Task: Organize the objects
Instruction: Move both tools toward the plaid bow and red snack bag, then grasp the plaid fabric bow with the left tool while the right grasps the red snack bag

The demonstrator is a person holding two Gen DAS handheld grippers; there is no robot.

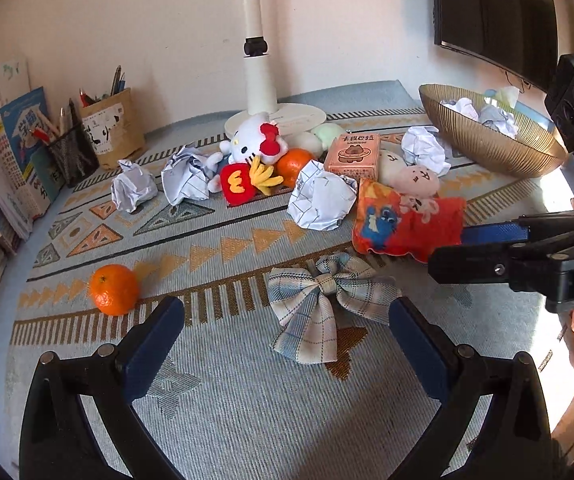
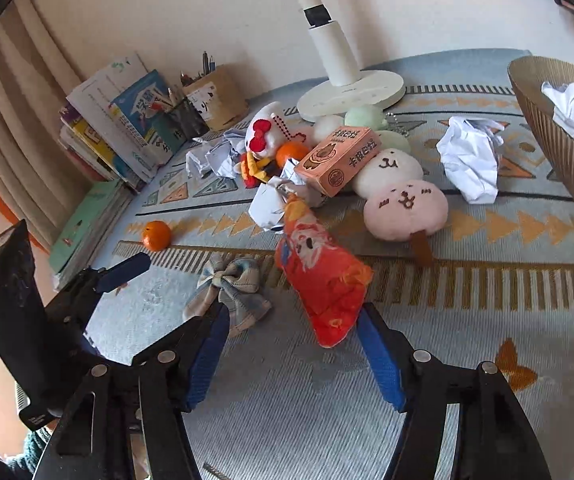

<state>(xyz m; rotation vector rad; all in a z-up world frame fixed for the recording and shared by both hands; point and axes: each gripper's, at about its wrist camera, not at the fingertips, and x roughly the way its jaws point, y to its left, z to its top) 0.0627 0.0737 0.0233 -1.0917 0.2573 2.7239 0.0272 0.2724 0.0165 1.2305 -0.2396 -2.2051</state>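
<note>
The sorting is barely begun, by the look of it: a few crumpled papers already lie in the gold ribbed bowl (image 1: pixel 487 140) at the upper right of the left wrist view, while most of the clutter is left on the patterned cloth (image 1: pixel 247 400). Loose paper balls remain — one (image 1: pixel 321 200) at centre, two more toward the left, another (image 1: pixel 425 150) just beside the bowl. The plush cat (image 1: pixel 255 140), the red fries toy (image 1: pixel 243 182), the small pink box (image 1: pixel 353 156), the round plush dumplings (image 2: pixel 405 204) and an orange (image 1: pixel 297 162) sit heaped together at mid-frame; a second orange (image 1: pixel 114 289) lies apart at the lower left. The left gripper (image 1: pixel 287 320) hangs released, jaws wide, with the plaid bow (image 1: pixel 321 304) between and just beyond its tips, untouched. The right gripper (image 2: pixel 293 332) has its jaws standing to either side of the lower end of the red printed pouch (image 2: pixel 323 280); I cannot tell whether the pads press on it yet. Open room lies in the lower half of both views — bare cloth near the grippers. The upper left is hemmed by stacked books (image 1: pixel 11 152) and pen holders (image 1: pixel 113 132), the lamp base (image 1: pixel 287 116) stands behind the heap, and the two grippers work near each other over the bow and pouch.
</note>
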